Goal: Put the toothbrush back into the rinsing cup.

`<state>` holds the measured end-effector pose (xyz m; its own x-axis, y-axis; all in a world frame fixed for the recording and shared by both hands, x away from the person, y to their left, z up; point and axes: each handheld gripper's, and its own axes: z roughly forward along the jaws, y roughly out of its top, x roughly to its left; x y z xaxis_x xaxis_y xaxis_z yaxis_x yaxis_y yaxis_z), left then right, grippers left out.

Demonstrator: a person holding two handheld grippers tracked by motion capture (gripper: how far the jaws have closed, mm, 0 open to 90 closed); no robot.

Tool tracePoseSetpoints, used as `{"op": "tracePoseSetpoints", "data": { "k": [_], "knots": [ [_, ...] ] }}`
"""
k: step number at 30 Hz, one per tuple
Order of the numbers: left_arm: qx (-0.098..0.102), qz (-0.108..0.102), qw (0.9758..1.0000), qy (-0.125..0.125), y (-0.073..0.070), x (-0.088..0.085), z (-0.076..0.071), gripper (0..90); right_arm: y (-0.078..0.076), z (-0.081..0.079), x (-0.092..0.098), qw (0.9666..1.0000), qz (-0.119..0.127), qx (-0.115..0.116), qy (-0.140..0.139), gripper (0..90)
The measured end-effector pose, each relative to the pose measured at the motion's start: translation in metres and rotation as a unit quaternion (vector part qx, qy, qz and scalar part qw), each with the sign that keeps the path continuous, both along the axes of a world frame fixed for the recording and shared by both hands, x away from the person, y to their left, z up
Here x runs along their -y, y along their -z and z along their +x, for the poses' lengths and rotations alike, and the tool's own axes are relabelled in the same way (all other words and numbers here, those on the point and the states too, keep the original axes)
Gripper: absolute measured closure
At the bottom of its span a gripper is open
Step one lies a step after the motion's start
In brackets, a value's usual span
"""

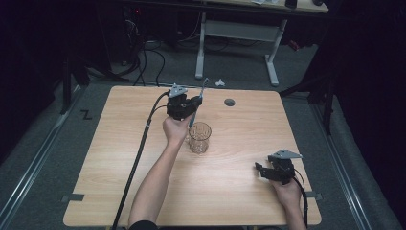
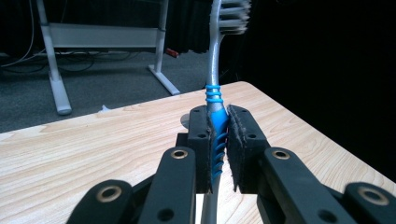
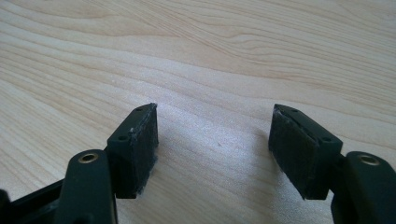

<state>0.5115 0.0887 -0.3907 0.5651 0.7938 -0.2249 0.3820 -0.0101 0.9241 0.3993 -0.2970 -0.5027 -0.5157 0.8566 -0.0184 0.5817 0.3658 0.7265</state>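
At frame centre, my left tool (image 1: pixel 196 101) is clamped on a toothbrush (image 2: pixel 215 98) above the glass (image 1: pixel 199 137); at lower right, my right tool (image 1: pixel 261 169) rests on the counter (image 1: pixel 119 158), jaws apart.

Glass (image 1: pixel 199 137) just right of left claw (image 1: pixel 197 101)

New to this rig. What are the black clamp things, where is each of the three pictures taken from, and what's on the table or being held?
No robot here: a person holds a handheld two-jaw gripper in each hand. The high view looks down on the wooden table from above the person's side. The other two come from cameras riding on each gripper, looking along its jaws.

The left gripper is shut on a toothbrush with a blue and grey handle, bristles pointing up; in the high view it sits just beside a clear glass cup standing upright on the table. The right gripper is open with nothing between its jaws, low over bare wood near the table's right front.
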Motion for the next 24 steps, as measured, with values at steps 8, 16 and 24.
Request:
{"op": "tracePoseSetpoints", "data": {
  "k": [8, 16, 24],
  "knots": [
    [-0.008, -0.015, 0.9998, -0.007, 0.007, -0.008, 0.001, 80.1, 0.0, 0.0, 0.0, 1.0, 0.0, 0.0, 0.0, 33.5],
    [-0.012, -0.018, 0.9998, -0.002, 0.011, -0.01, 0.0, 80.0, 0.0, 0.0, 0.0, 1.0, -0.001, 0.001, 0.0, 33.5],
    [-0.017, -0.011, 0.9998, 0.007, 0.009, -0.012, -0.003, 79.6, 0.0, 0.0, 0.0, 1.0, -0.001, 0.001, 0.0, 33.5]
  ]
}}
